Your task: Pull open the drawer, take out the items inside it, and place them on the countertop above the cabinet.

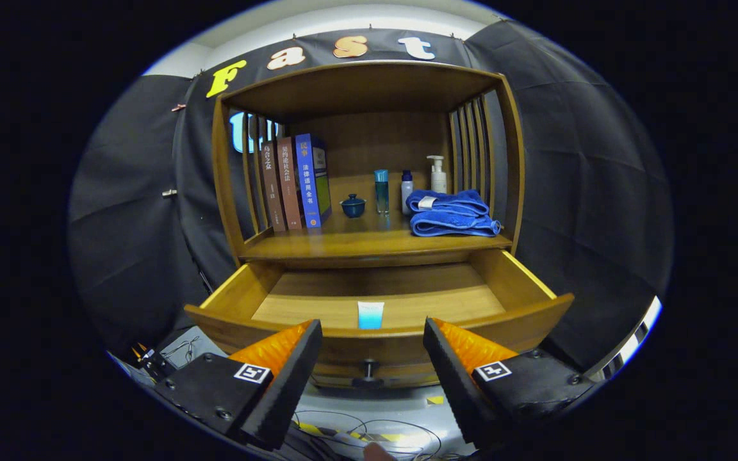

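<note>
The wooden drawer [523,320] of the cabinet is pulled out toward me. A small light-blue tube [370,315] lies inside it, against the drawer's front wall. The drawer's dark knob [368,371] sits on its front panel, between my fingers and a little beyond them. My gripper [372,346] is open in front of the drawer, holding nothing. The countertop [356,242] above the drawer is a wooden shelf surface.
On the countertop stand three books [295,182] at the left, a small blue lidded pot [352,205], a teal bottle [381,191], a white bottle [407,192], a pump bottle [437,174] and folded blue towels [451,213] at the right. Cables [369,432] lie on the floor below.
</note>
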A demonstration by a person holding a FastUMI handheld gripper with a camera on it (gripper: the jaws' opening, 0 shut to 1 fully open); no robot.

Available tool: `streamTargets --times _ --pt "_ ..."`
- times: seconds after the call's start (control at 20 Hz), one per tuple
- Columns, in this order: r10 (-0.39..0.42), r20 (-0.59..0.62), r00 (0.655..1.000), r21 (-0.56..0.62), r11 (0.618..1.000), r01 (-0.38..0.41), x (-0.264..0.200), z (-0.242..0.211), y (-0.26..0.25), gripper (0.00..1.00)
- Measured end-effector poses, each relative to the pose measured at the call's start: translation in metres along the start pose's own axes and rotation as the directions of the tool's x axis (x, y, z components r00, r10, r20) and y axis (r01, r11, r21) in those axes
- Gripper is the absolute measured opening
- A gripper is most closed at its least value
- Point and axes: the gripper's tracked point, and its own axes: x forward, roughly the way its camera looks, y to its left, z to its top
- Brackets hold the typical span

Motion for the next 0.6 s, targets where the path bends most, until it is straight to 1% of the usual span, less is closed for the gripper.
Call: streamTargets --times 0.15,0.25,0.35,0.4,0.5,0.6 --pt "0.006 -0.058 0.998 0.045 0.999 -0.003 0.027 0.027 0.0 1.0" --pt "0.027 -0.146 0.989 0.073 0.997 -0.017 0.052 0.03 0.005 0.99" --pt "0.033 -0.26 0.965 0.074 0.997 -0.015 0.08 0.022 0.006 1.0" --pt "0.035 -0.324 0.946 0.073 0.997 -0.012 0.092 0.015 0.006 1.0" --pt "0.048 -0.443 0.895 0.083 0.996 -0.013 0.117 -0.003 0.009 1.0" --pt "0.069 -0.544 0.836 0.1 0.995 -0.017 0.137 -0.022 0.015 0.99"
